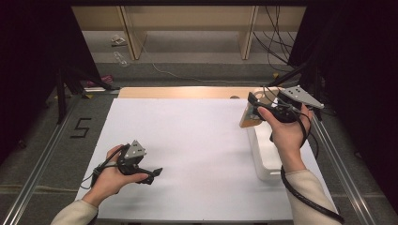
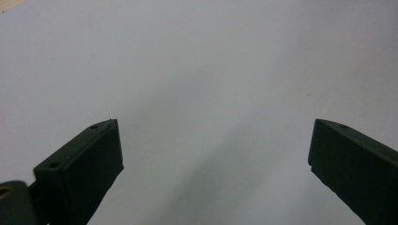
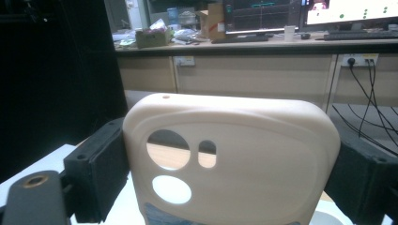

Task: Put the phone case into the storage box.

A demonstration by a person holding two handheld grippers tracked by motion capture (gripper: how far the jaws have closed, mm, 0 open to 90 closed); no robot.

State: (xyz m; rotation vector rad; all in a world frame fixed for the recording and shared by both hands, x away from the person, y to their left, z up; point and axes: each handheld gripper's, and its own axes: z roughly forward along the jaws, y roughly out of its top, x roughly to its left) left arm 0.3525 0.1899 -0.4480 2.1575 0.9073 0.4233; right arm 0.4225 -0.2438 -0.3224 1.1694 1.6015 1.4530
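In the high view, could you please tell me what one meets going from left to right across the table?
Left gripper, held open low over the white sheet → phone case, clamped in the right gripper → white container at the sheet's right edge.

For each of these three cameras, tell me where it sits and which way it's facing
High view: above the person's side, looking forward and down on the white table; both forearms, left gripper, right gripper.
Left gripper view: on the left gripper, facing bare tabletop, jaws apart.
Right gripper view: on the right gripper, facing desks; jaws clamp a beige phone case.
Shared: the case.
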